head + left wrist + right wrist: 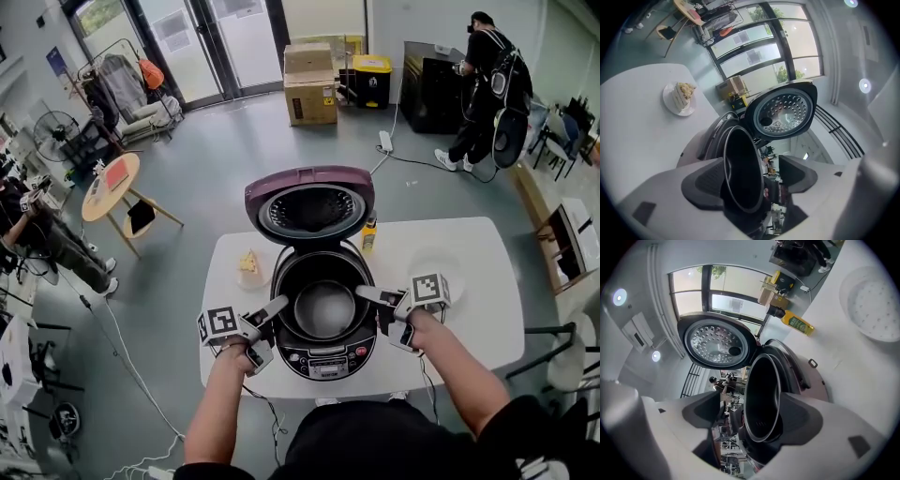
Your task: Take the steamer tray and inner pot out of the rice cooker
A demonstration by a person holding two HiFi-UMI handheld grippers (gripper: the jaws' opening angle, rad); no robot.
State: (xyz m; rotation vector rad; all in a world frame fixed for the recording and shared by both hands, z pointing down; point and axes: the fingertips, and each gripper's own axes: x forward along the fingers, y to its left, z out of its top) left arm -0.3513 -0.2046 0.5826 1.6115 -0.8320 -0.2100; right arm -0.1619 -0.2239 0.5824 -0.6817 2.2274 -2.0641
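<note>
Nearest me are the two grippers, set at opposite sides of the rice cooker (pixel 323 361), which stands at the middle of the table's (pixel 473 319) near edge with its lid (pixel 309 202) up. I read the left gripper (pixel 270 319) as released: its jaws stand apart astride the left rim of the inner pot (pixel 323 309), pads not yet pressing. The right gripper (pixel 380 309) is likewise unclenched, straddling the right rim. The pot is seated in the cooker; the steamer tray (pixel 874 310) already lies out on the table toward the right edge. I judge the pot stiff, thin-walled metal, empty and so fairly light, but smooth and liable to slip. I would pinch the rim on both sides, one pad inside and one outside, and lift it level. A plate of cake (pixel 248 267) sits left of the cooker, and a yellow bottle (pixel 369 232) stands beside the lid.
</note>
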